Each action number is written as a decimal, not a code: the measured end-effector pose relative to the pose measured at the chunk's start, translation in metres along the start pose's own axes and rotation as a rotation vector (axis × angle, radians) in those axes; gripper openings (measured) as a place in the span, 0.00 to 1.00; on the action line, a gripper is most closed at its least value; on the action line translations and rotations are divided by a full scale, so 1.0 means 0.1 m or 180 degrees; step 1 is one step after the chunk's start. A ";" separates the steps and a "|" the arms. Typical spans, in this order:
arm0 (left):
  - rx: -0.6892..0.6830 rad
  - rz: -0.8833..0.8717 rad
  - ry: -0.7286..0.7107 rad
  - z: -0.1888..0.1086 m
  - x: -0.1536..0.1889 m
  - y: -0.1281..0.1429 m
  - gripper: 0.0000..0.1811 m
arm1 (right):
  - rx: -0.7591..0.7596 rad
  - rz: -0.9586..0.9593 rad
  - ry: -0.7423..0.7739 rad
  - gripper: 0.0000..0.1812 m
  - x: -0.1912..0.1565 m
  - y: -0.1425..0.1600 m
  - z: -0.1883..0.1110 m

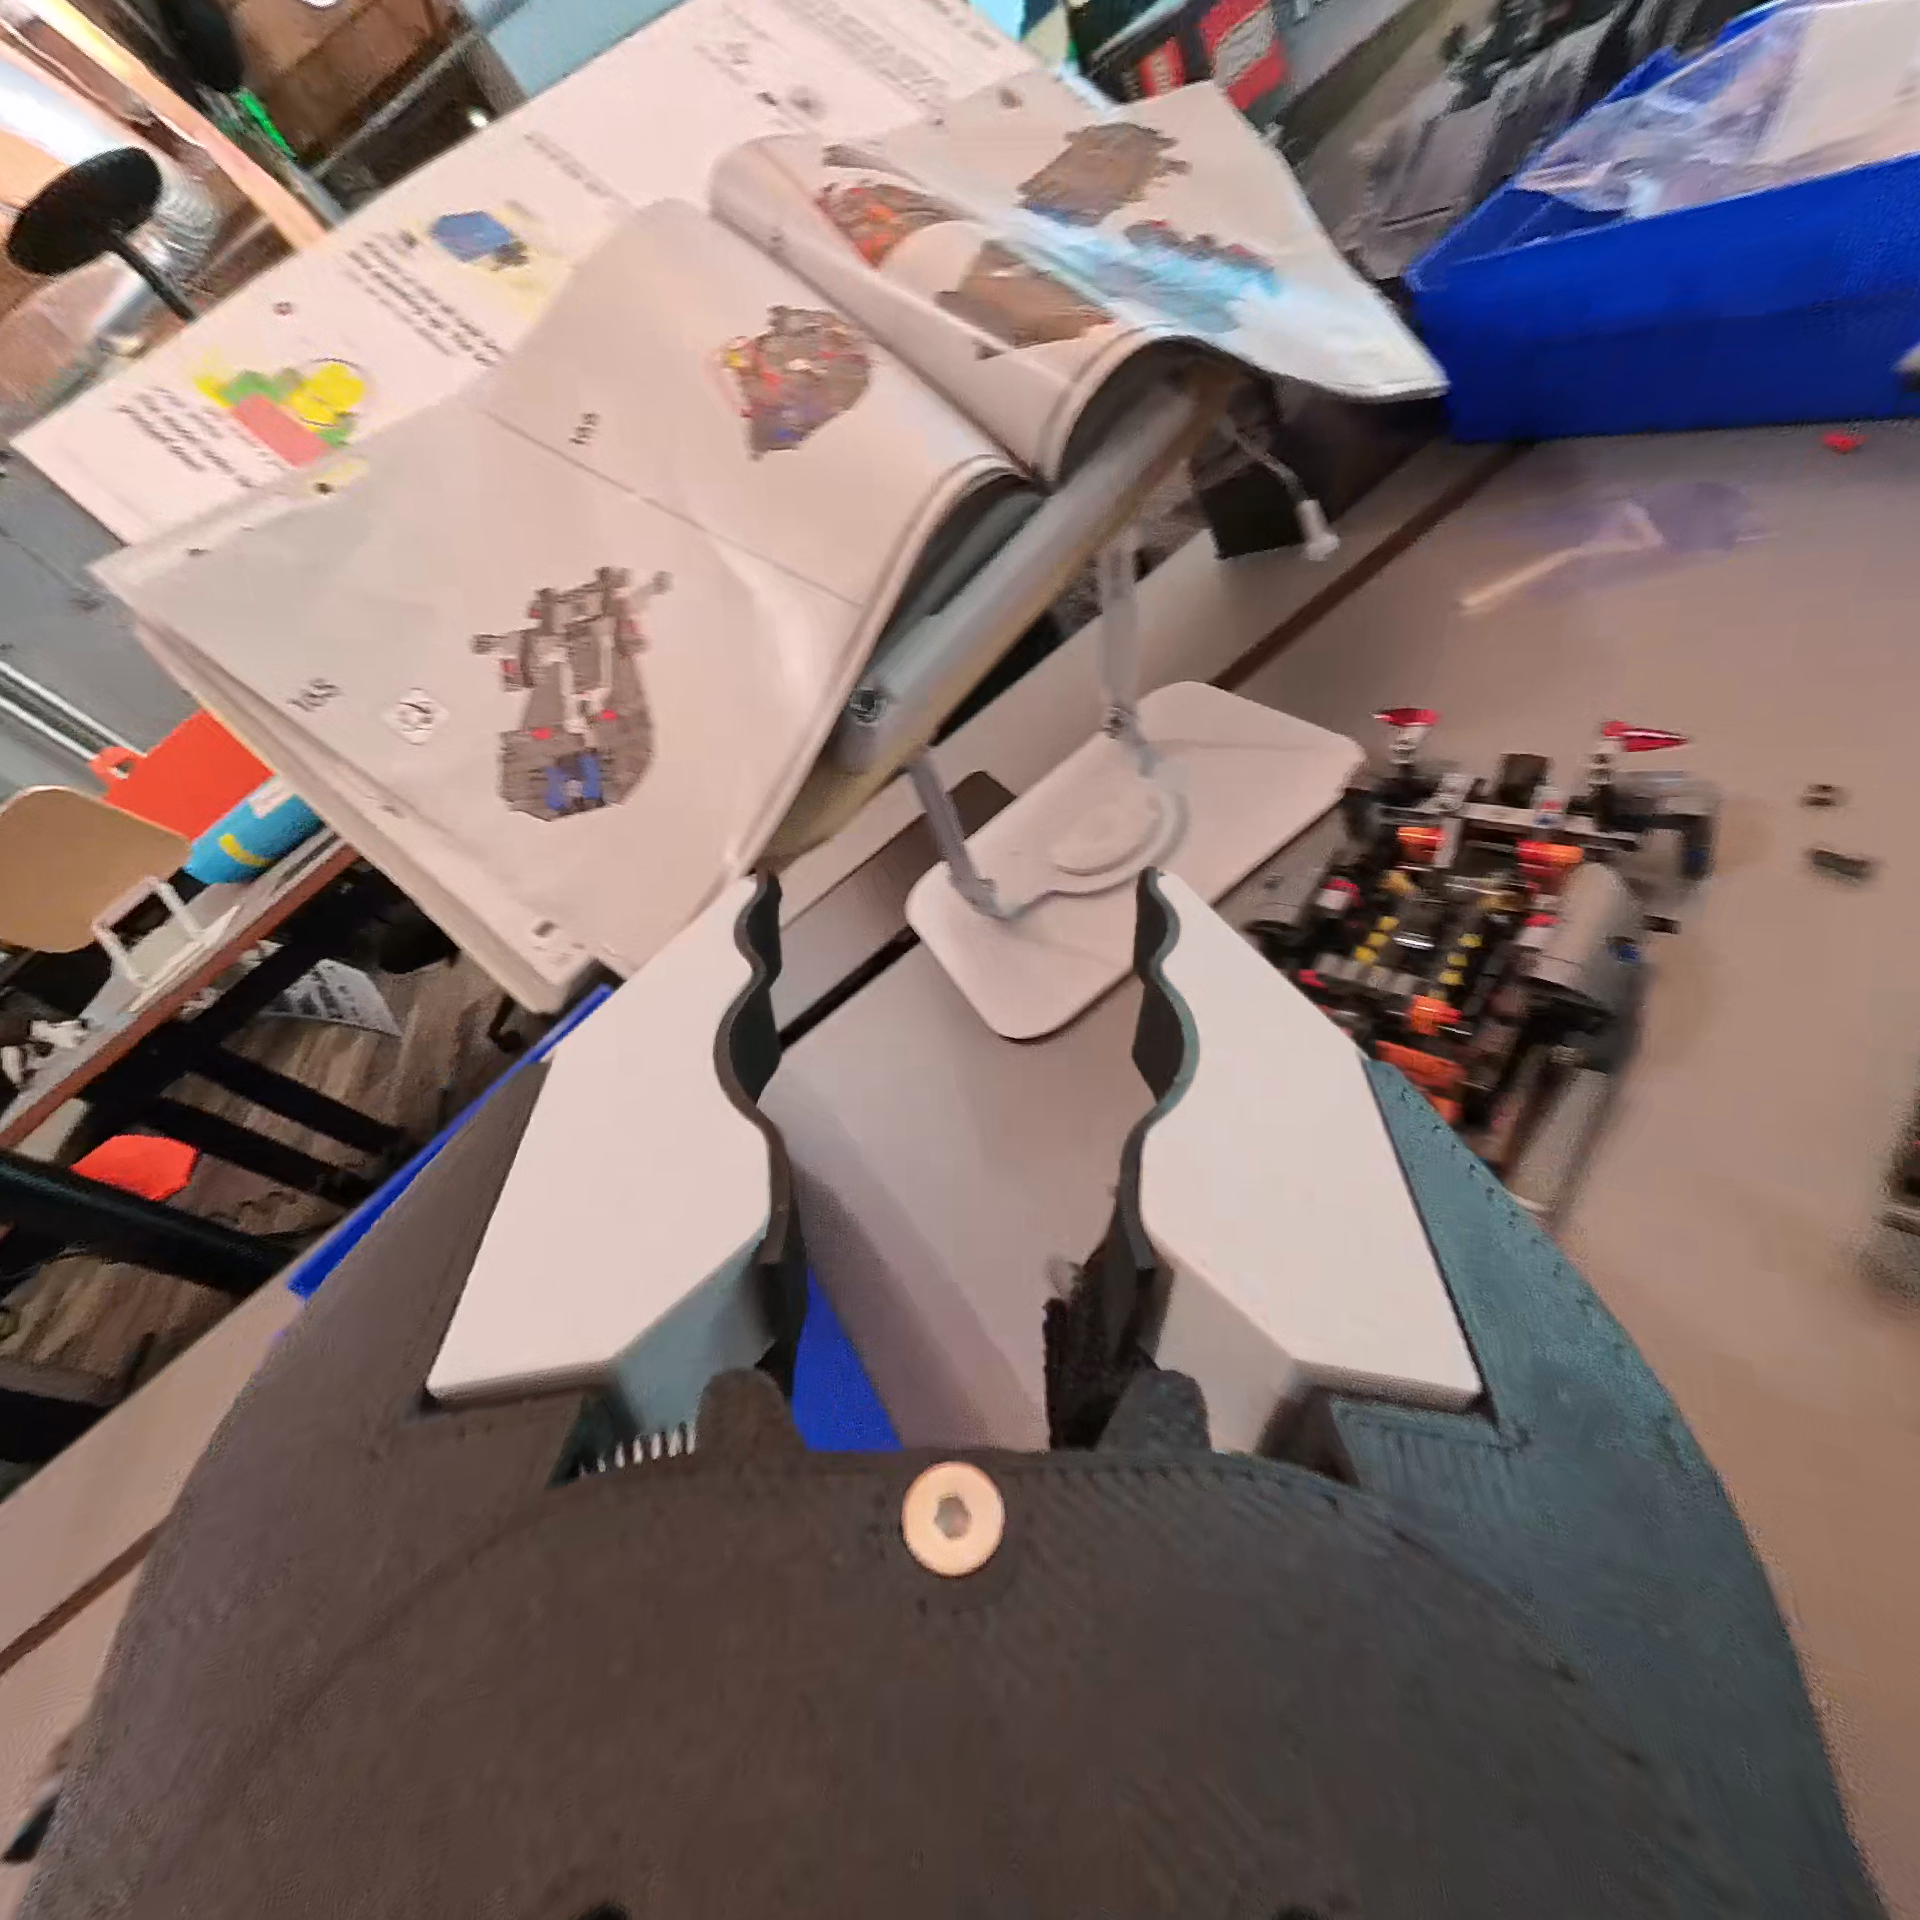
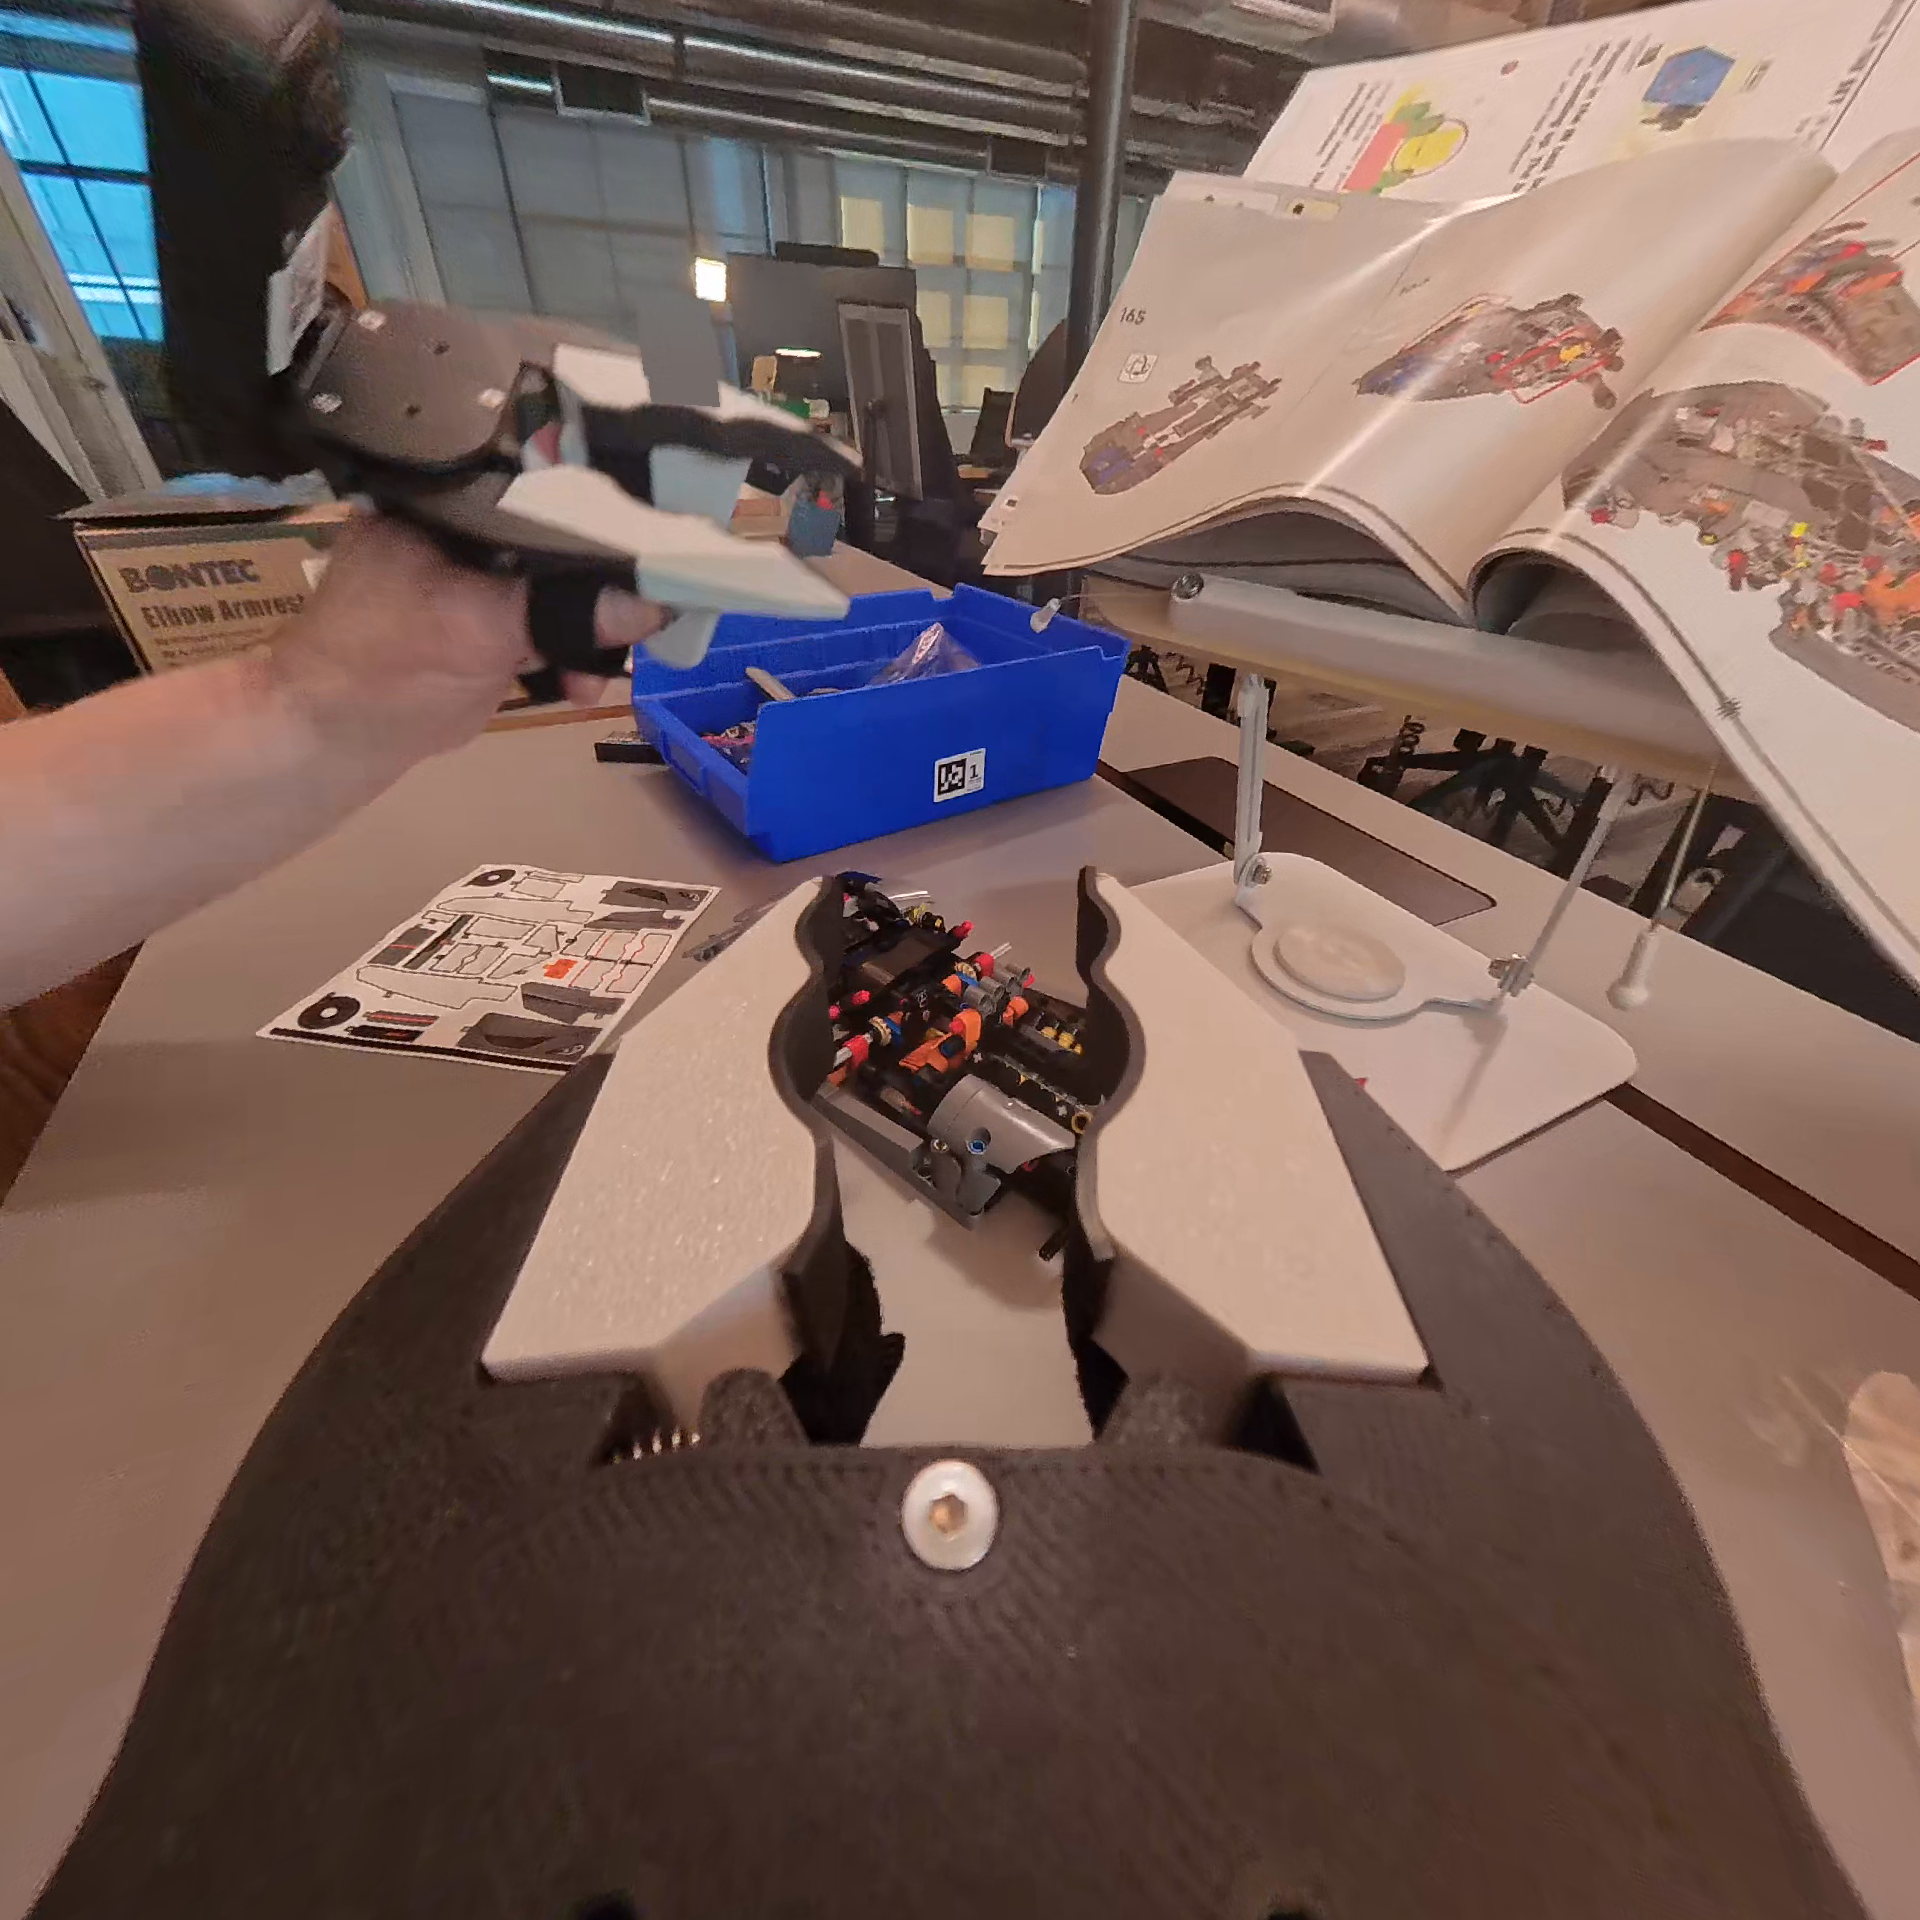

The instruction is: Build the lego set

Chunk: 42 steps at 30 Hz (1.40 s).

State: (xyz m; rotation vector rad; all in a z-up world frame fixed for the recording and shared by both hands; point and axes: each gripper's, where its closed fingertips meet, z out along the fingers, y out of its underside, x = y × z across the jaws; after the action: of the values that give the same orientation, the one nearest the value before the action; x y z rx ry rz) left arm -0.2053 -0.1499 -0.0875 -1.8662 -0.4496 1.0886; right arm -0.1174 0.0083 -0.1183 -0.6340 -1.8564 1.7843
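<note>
A partly built black lego model with orange, red and yellow parts and a grey cylinder lies on the grey table. In the right wrist view it shows between the fingers of my right gripper, which is open and empty just short of it. My left gripper is open and empty, held in the air and pointed at the book stand's white base. The model lies to its right. In the right wrist view a hand holds the left gripper up at the left, above the table.
An open instruction book rests on a white stand at the right. A blue bin of parts stands behind the model. A sticker sheet lies at the left. Another blue bin and small loose parts sit farther off. The partly built black lego model is about 15 centimetres from both grippers' fingertips. My left wrist view looks at it from another angle.
</note>
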 end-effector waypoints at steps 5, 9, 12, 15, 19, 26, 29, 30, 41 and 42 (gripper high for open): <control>-0.0157 0.0071 -0.0260 0.37 -0.46 0.06 0.37 | -0.0091 -0.0072 -0.0025 0.23 -0.02 0.13 0.05; -0.0145 -0.0115 -0.0427 0.60 -0.69 0.07 0.38 | -0.0093 -0.0122 -0.0081 0.25 -0.07 0.29 0.01; -0.0190 -0.0084 -0.0420 0.75 -0.72 0.11 0.38 | -0.0181 -0.0272 -0.0051 0.25 -0.07 0.35 0.00; -0.0326 -0.0005 -0.0361 0.89 -0.70 0.19 0.38 | -0.0181 -0.0332 -0.0024 0.25 -0.07 0.33 -0.02; -0.0404 0.0016 -0.0281 0.99 -0.65 0.23 0.36 | -0.0203 -0.0392 0.0096 0.25 0.01 0.33 -0.06; -0.0401 0.0053 -0.0256 1.07 -0.61 0.24 0.30 | -0.0193 -0.0304 0.0234 0.26 0.16 0.35 -0.12; -0.0381 0.0032 -0.0242 1.07 -0.63 0.24 0.25 | -0.0229 -0.0322 0.0259 0.26 0.18 0.37 -0.12; -0.0375 0.0040 -0.0232 1.07 -0.63 0.24 0.22 | -0.0236 -0.0325 0.0265 0.26 0.19 0.38 -0.12; -0.0510 0.0273 -0.0068 1.11 -0.57 0.26 0.02 | -0.0260 -0.0264 0.0274 0.25 0.23 0.43 -0.12; -0.0512 0.0307 -0.0091 1.11 -0.58 0.25 0.02 | -0.0260 -0.0260 0.0271 0.25 0.23 0.43 -0.12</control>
State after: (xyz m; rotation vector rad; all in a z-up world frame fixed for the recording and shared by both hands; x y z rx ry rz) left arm -0.3318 -0.1445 -0.1021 -2.0330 -0.4798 1.1738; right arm -0.1276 0.0339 -0.1605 -0.6446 -1.8781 1.6120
